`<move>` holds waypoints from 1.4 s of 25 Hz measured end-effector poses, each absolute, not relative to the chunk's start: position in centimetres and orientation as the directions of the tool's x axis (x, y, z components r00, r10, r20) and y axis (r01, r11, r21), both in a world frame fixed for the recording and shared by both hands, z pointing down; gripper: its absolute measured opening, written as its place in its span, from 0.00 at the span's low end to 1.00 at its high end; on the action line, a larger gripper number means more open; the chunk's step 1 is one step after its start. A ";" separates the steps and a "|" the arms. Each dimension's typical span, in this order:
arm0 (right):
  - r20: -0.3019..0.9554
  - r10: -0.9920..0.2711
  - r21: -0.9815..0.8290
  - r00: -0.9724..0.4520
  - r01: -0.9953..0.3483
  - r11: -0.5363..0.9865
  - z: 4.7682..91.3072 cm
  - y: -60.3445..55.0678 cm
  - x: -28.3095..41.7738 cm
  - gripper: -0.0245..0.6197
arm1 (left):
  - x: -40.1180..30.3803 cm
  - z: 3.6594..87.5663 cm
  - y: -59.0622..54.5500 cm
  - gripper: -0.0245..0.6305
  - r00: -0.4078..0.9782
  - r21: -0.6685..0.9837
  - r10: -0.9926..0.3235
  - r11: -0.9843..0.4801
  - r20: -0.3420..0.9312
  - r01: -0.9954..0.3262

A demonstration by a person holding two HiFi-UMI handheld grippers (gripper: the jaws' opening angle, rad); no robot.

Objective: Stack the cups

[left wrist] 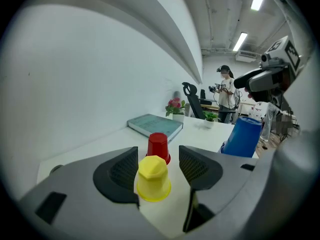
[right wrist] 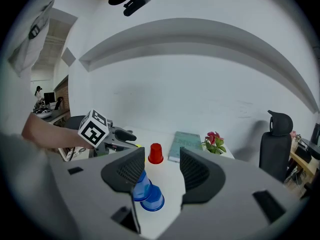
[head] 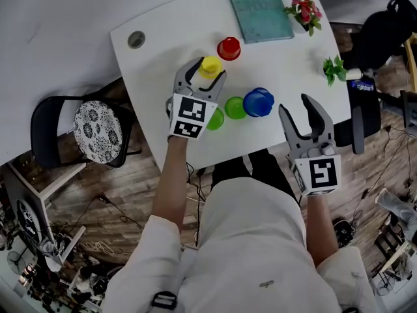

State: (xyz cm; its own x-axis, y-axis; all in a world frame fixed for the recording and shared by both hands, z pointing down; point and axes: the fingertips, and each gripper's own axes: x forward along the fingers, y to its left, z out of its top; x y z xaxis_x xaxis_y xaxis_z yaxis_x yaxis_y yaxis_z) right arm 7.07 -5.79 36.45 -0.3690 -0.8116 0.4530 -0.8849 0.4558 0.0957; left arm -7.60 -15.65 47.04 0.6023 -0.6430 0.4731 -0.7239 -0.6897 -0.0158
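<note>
Behind left gripper [head: 208, 71], half-hidden green cup [head: 217, 119]

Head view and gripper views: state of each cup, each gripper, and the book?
yellow cup: upside down, unstacked
red cup: upside down, unstacked
blue cups: upside down, close together
green cups: on table, unstacked
left gripper: open, jaws around yellow cup
right gripper: open, empty
book: closed

White tabletop [head: 163, 38] with yellow cup [head: 210, 64], red cup [head: 229, 47], two green cups [head: 235, 107], blue cups [head: 258, 102], teal book [head: 258, 8], red-pink flowers [head: 303, 10], green plant [head: 333, 69]. Grey left claw [head: 207, 72] and right claw [head: 296, 108], black-and-white square markers on both cubes. Black chair [head: 45, 132] with black-and-white floral cushion [head: 98, 131], brown wood floor [head: 150, 188], white shirt [head: 254, 240].
</note>
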 end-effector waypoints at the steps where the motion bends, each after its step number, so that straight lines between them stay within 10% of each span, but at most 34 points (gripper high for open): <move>1: 0.456 -0.810 0.095 -0.368 -0.885 0.456 36.6 -5.7 7.1 0.39 | -7.6 47.5 -15.8 0.42 0.597 -0.024 -0.642 -0.690 0.481 -0.723; 35: 0.468 -0.801 0.080 -0.374 -0.884 0.460 37.1 -3.8 6.9 0.37 | -9.1 48.5 -15.0 0.39 0.544 -0.073 -0.640 -0.681 0.543 -0.729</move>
State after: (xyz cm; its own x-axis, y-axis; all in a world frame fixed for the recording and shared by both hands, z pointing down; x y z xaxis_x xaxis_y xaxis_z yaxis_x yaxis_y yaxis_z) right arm 6.88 -3.81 37.07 -0.3740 -0.8009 0.4677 -0.8843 0.4599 0.0804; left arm -9.13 -14.97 48.49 0.5440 -0.6401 0.5426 -0.7285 -0.6811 -0.0732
